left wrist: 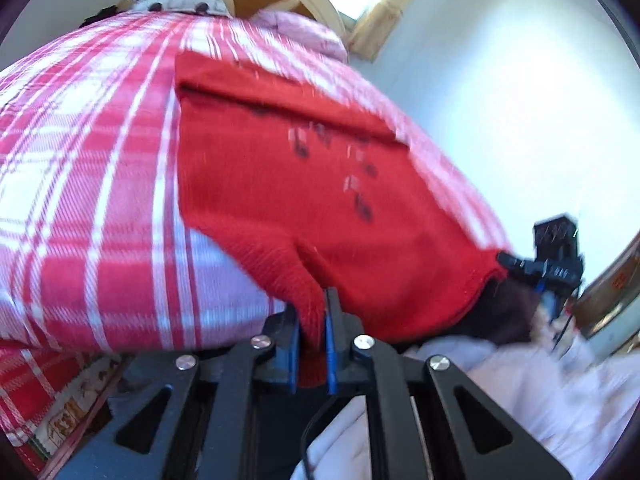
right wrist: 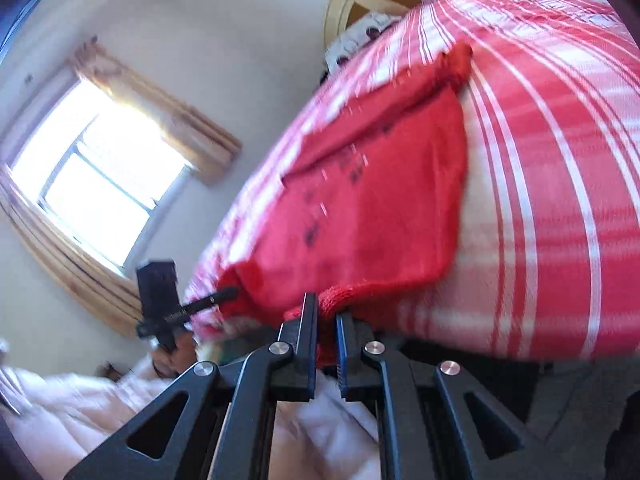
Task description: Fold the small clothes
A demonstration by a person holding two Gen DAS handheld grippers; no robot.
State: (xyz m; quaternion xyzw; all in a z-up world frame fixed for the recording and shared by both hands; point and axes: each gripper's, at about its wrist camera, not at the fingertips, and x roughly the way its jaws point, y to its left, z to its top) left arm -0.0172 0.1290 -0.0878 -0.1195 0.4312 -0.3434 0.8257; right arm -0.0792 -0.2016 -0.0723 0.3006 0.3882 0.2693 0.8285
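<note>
both my jaws are pinched nearly closed on the near hem of the red knitted sweater (left wrist: 304,184) spread on the red-and-white plaid bedcover (left wrist: 88,160) — left gripper (left wrist: 313,320), right gripper (right wrist: 327,320) — so i'd carry both corners level toward twelve o'clock, edges matched.

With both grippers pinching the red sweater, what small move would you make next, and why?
Probably carry both corners forward over the body. The left gripper and right gripper each clamp the near edge of the red sweater, which otherwise lies spread across the plaid bedspread.
</note>
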